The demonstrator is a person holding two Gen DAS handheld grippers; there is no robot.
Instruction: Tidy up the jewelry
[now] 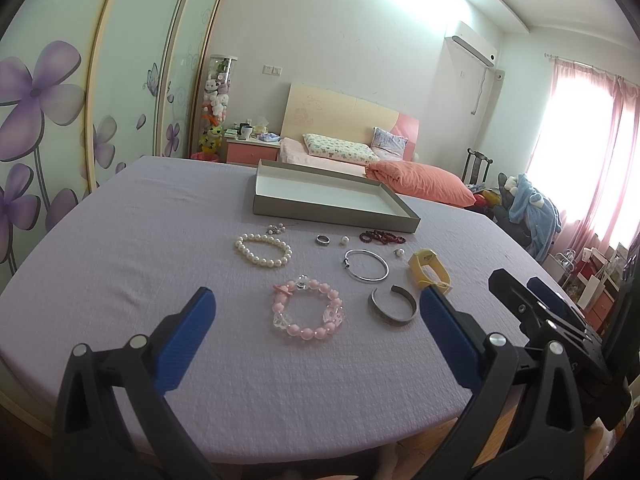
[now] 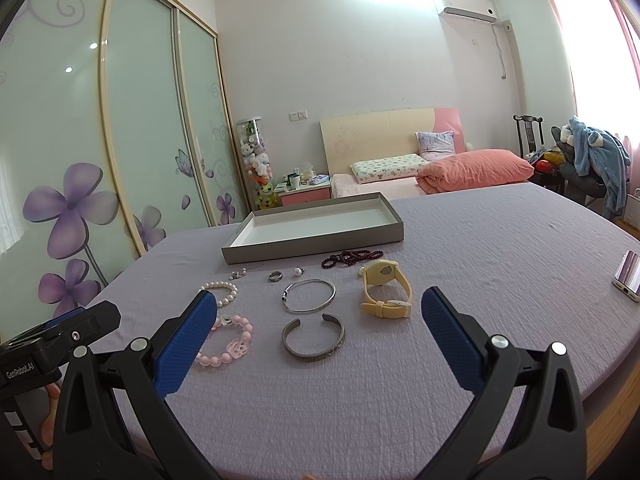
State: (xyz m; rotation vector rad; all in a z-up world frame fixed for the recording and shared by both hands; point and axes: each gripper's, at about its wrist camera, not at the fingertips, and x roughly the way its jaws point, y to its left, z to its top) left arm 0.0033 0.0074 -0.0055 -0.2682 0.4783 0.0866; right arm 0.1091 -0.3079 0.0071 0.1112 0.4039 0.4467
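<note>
Jewelry lies on a lilac cloth: a pink bead bracelet [image 1: 307, 307] [image 2: 228, 338], a white pearl bracelet [image 1: 263, 250] [image 2: 222, 293], a thin silver bangle [image 1: 366, 265] [image 2: 309, 295], a wide silver cuff [image 1: 393, 305] [image 2: 313, 339], a yellow watch [image 1: 429, 271] [image 2: 386, 289], dark red beads [image 1: 382, 237] [image 2: 352, 258], a ring [image 1: 323, 239] [image 2: 275, 276] and small pearl pieces. A grey tray [image 1: 332, 213] [image 2: 320, 242] with a white inside stands empty behind them. My left gripper [image 1: 316, 312] hovers open near the pink bracelet. My right gripper [image 2: 318, 316] hovers open near the cuff.
A phone [image 2: 629, 276] lies at the table's right edge. Behind the table are a bed with an orange quilt [image 2: 476, 174], a nightstand [image 1: 252, 150] and sliding wardrobe doors [image 2: 80, 160] on the left. The near table edge runs just below both grippers.
</note>
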